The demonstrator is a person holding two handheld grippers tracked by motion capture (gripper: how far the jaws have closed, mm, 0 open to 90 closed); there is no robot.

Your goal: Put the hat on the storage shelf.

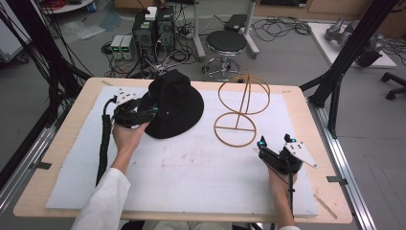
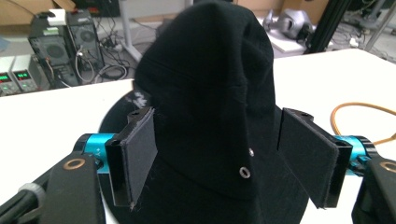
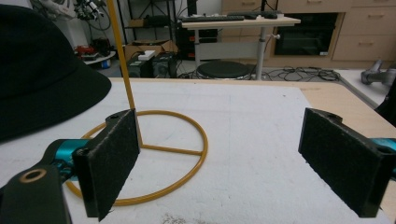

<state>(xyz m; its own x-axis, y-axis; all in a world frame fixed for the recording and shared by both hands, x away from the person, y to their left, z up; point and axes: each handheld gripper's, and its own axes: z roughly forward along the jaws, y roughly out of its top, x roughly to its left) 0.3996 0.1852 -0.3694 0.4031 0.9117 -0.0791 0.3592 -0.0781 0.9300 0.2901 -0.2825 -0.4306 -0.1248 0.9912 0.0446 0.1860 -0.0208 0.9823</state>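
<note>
Black hat point(image 1: 174, 103) not yet hung on wire stand point(image 1: 242, 108) at 3 o'clock — likely goal. Left gripper point(image 2: 233, 163) spread wide astride crown, ungripped; right gripper point(image 3: 233, 158) released, idle.

**Where my three cameras look**

My high view looks forward and down over the table point(image 1: 62, 143). My left gripper view sits close against the black hat point(image 2: 205, 84). My right gripper view faces the wire stand point(image 3: 140, 154), sharing the hat's edge.
</note>
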